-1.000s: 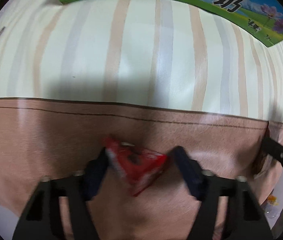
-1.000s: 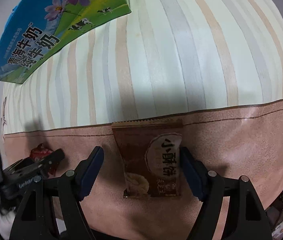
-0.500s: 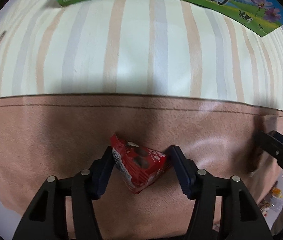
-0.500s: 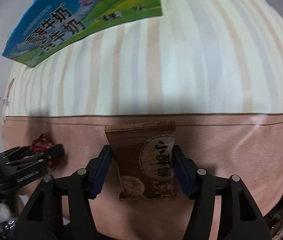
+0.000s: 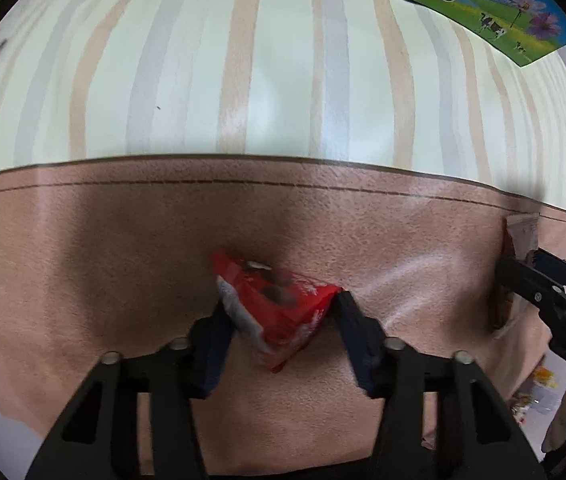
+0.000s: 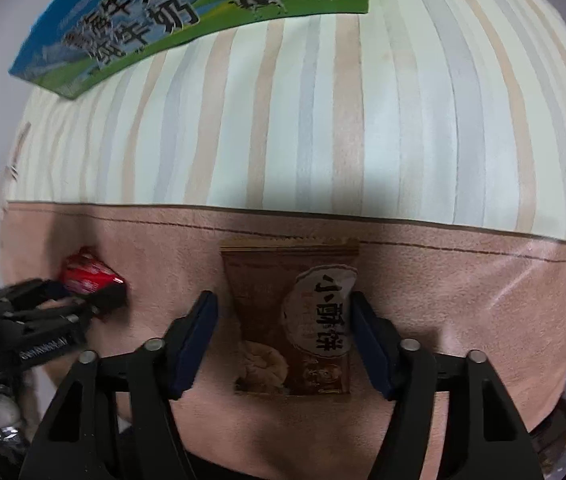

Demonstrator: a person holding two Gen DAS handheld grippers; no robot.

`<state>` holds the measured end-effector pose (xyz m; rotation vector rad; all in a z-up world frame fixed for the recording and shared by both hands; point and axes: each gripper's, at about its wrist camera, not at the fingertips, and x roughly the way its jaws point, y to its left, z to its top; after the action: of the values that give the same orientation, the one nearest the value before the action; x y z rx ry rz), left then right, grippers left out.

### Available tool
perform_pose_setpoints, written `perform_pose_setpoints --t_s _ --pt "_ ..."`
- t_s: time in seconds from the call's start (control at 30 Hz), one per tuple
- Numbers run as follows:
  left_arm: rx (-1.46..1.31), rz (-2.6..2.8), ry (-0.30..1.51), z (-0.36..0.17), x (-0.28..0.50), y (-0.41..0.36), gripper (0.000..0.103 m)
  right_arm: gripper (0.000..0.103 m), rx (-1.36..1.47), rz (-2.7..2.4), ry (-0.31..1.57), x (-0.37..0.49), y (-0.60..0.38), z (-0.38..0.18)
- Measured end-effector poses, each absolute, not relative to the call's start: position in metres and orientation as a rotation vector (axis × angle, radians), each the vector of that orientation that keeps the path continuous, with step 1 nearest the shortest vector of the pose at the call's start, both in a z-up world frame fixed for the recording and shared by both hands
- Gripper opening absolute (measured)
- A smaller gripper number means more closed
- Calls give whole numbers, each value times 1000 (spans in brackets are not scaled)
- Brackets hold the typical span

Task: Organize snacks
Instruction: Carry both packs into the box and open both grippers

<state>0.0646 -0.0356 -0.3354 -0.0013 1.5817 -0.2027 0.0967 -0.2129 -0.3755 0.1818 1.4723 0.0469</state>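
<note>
Snacks sit between my fingers on both sides. My left gripper [image 5: 279,312] squeezes the red pack [image 5: 279,312]. Both blue pads touch it, one on each side, so it is held tight. The red pack is tipped, with one corner pointing away from me and one corner pointing back toward my hand. It looks a bit blurry, so I cannot tell if it touches the pink cloth [image 5: 83,260] under it.

My right gripper [image 6: 283,312] is around the brown pack [image 6: 291,320]. The brown pack lies flat on the pink cloth, and its long side runs straight away from me, the same way my fingers point. Its far end sticks out past my fingertips. The right pad is touching its edge or very close to it. The left pad [image 6: 197,332] has a small gap next to the pack. So these fingers are open and not squeezing.

My left gripper shows up off to the left of my right one, and the two are near each other.

Far ahead of both sets of fingers, past the striped cloth [image 6: 323,120], lies the milk box [image 6: 143,20]. I think the snacks should end up over there. For that, my right fingers must first close on the long sides of the brown pack. It is lined up well for that.
</note>
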Motion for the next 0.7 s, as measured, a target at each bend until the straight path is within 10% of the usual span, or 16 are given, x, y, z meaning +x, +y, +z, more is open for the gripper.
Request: perform_pose_setpoints --t_s 0.7 --pt "40 -262 1313 -195 103 -95 40 56 432 160 1230 109 -231 -261"
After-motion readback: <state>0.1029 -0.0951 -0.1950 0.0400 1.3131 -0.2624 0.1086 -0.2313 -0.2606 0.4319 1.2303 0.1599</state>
